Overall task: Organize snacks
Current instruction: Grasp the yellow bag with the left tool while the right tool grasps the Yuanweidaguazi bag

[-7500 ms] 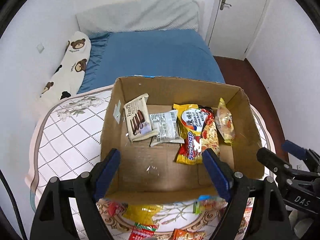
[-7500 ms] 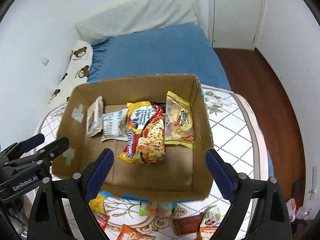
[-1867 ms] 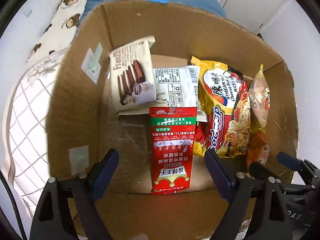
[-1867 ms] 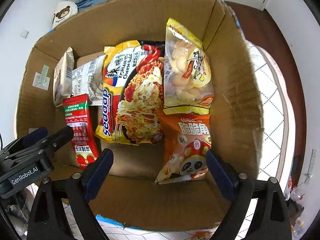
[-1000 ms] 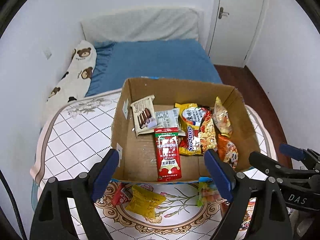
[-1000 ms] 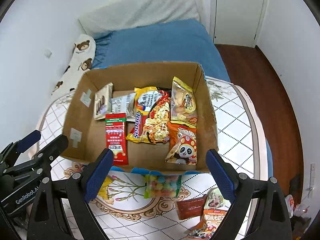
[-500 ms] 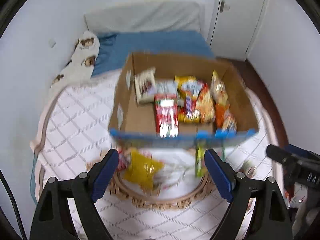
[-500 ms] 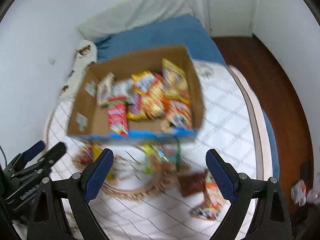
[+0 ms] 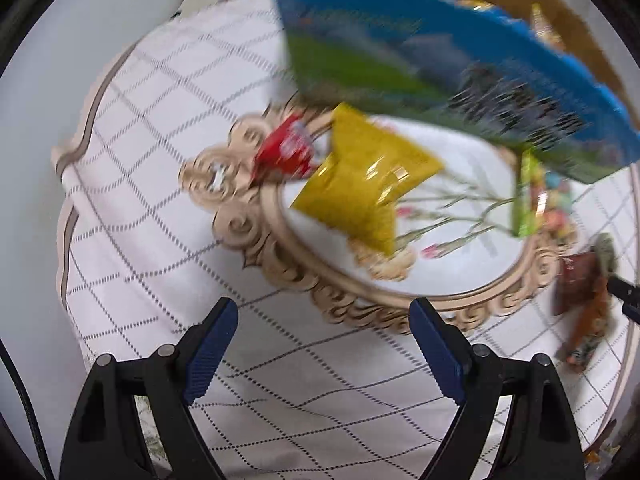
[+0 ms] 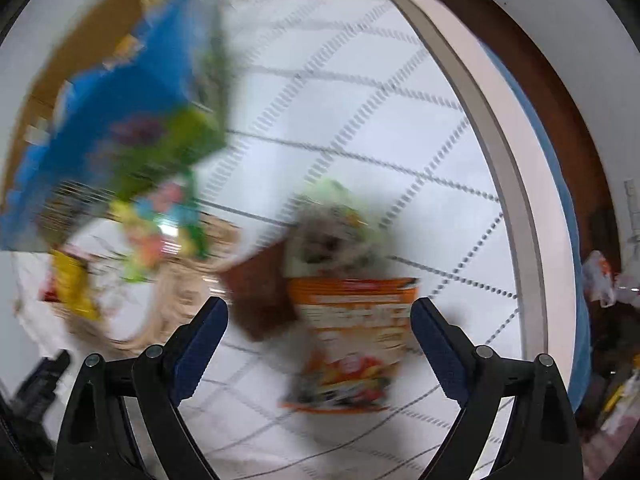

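Note:
Both views are motion-blurred. My left gripper [image 9: 324,340] is open and empty, low over the tablecloth, short of a yellow packet [image 9: 366,182] and a small red packet [image 9: 286,152]. The cardboard box [image 9: 440,76] with its blue-green printed side stands beyond them. My right gripper [image 10: 320,328] is open and empty, its fingers either side of an orange packet [image 10: 352,336], with a brown packet [image 10: 260,292] and a green-topped packet [image 10: 332,232] beside it. A candy bag [image 10: 160,220] lies by the box [image 10: 120,120].
The white checked tablecloth [image 9: 160,240] with a gold ornate ring covers the round table. The table's edge [image 10: 516,200] runs along the right, with dark floor and clutter beyond. The candy bag [image 9: 540,200] and brown packet [image 9: 574,286] show at the left view's right side.
Both grippers have dropped from above the box toward the loose packets in front of it. The left one now faces the yellow packet, the right one the orange packet.

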The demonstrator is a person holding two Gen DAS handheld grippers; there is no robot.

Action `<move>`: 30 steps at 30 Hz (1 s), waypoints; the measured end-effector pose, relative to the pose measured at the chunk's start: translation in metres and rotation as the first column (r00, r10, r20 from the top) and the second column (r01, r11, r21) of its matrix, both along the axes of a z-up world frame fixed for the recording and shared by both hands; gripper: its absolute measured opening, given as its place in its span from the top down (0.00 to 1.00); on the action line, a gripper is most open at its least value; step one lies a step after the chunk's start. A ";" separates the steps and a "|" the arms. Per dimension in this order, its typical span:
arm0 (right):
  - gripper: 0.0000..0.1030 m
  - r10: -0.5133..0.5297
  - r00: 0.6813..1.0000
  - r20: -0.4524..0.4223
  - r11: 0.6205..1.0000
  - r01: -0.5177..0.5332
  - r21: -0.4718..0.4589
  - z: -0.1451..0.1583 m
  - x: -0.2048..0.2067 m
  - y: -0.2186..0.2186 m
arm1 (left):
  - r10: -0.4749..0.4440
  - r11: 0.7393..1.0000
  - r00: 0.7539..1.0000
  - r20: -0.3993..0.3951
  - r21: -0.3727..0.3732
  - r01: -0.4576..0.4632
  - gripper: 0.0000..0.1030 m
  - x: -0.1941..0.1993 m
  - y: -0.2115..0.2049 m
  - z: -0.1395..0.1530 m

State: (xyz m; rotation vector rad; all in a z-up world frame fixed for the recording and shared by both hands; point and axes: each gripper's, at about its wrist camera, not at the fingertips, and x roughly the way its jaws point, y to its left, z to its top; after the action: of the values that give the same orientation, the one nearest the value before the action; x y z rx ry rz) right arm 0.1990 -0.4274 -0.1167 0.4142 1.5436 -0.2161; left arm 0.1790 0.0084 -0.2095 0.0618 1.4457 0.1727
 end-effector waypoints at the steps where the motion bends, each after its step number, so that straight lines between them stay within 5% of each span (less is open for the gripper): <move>1: 0.08 0.011 0.999 -0.038 1.000 -0.010 0.019 -0.014 -0.002 -0.001 | 0.017 1.000 1.000 -0.012 0.005 -0.017 0.15 -0.001 0.005 -0.004; 9: 0.27 0.016 1.000 0.006 1.000 -0.016 0.025 -0.026 -0.005 0.001 | 0.038 0.999 0.999 -0.013 0.002 -0.038 0.15 0.007 0.016 -0.010; 15: 0.30 0.038 0.998 0.051 0.999 -0.039 0.018 -0.017 -0.001 0.007 | -0.134 0.991 0.991 0.010 0.025 0.133 0.15 0.048 -0.011 -0.016; 23: 0.31 0.061 0.996 0.062 0.993 -0.067 0.099 -0.007 0.000 0.025 | -0.330 0.943 0.942 -0.068 0.015 0.332 0.16 0.074 -0.052 -0.055; 27: 0.30 0.143 0.988 0.062 0.983 -0.149 0.103 -0.004 0.008 0.046 | -0.322 0.946 0.946 -0.039 0.027 0.323 0.46 0.079 -0.058 -0.057; 30: 0.27 0.184 0.982 0.031 0.973 -0.187 0.138 -0.010 0.013 0.062 | -0.282 0.959 0.959 -0.042 -0.003 0.282 0.51 0.070 -0.057 -0.054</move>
State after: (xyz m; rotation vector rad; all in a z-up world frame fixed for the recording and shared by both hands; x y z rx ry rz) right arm 0.2124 -0.3649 -0.1264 0.3784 1.5744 0.0421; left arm 0.2491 -0.0484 -0.2635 0.2744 1.4616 -0.0610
